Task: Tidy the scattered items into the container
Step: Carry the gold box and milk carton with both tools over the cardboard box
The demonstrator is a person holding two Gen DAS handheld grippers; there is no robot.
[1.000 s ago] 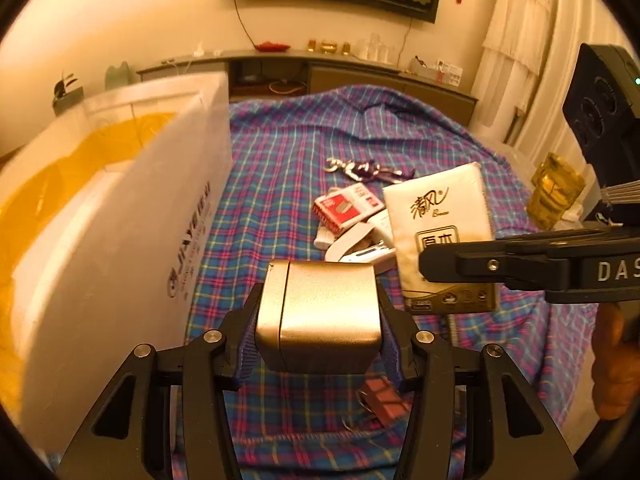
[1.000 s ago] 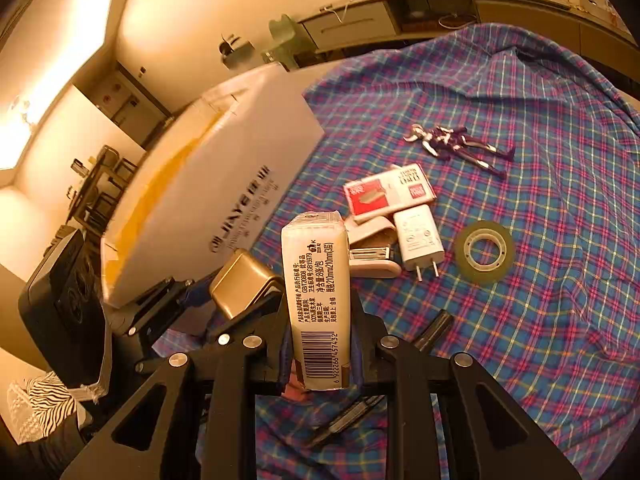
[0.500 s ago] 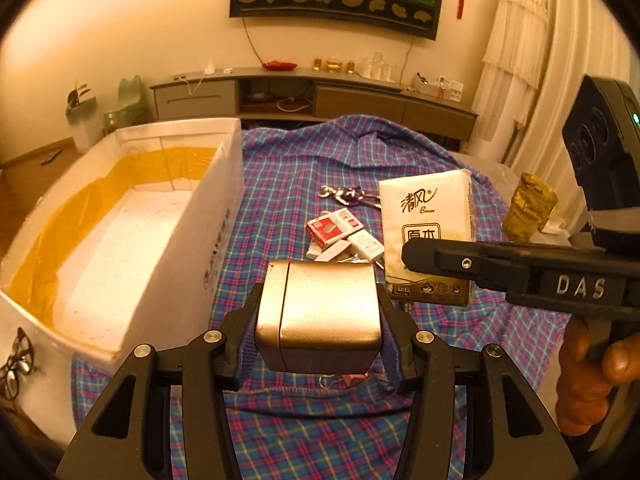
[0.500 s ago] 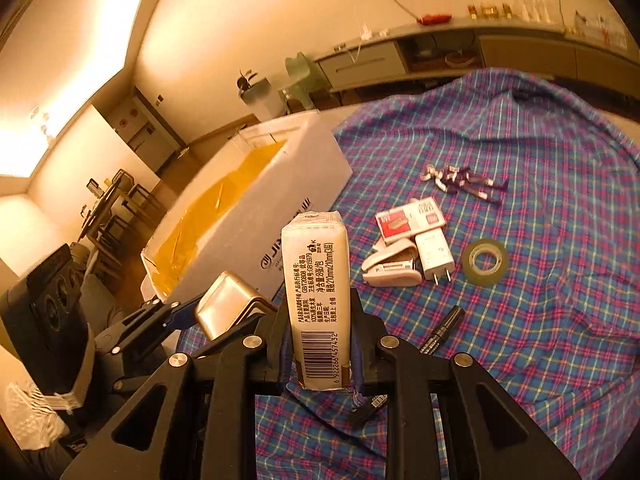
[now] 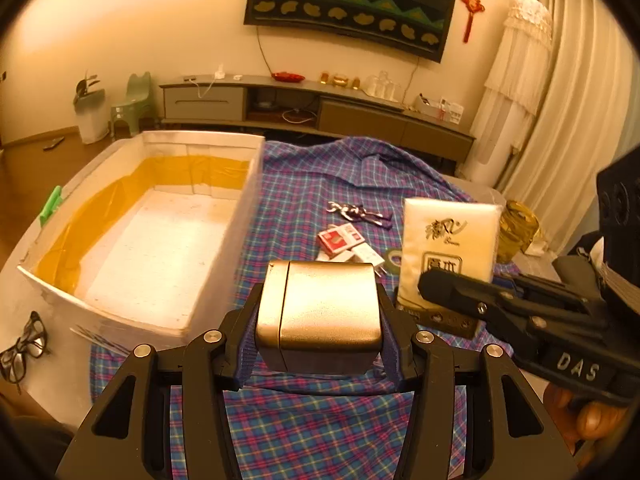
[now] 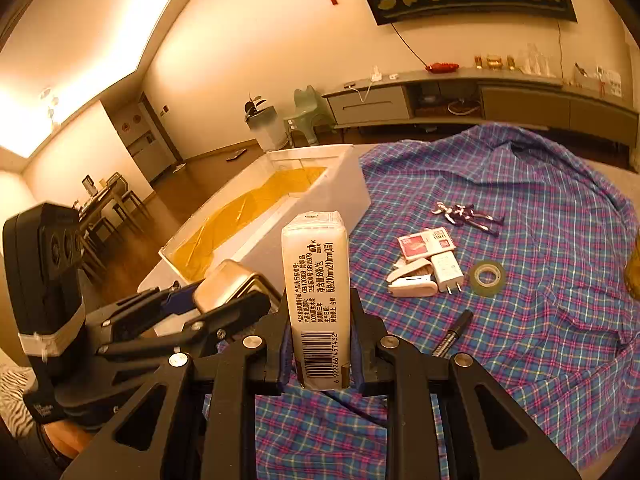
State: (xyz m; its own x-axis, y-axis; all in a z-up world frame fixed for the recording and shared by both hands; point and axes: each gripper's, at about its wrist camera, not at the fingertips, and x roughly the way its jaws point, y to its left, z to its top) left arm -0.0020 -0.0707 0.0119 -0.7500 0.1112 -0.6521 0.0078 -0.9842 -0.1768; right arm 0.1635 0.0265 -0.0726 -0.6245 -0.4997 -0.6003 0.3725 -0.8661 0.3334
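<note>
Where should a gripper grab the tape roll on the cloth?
The tape roll lies flat with its hole up and the charger close on its left. Probably come from above, one finger in the hole, one outside the rim on its clear right side.

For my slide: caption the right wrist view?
Right tool grips tissue pack beside white container.

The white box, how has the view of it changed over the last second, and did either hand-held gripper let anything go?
Both hand-held grippers rose and pulled back, so the white box went from a close side wall to an open top showing its bare floor. Nothing released: the left hand-held gripper still clamps the gold case, the right the tissue pack. The items on the plaid cloth stayed put.
</note>
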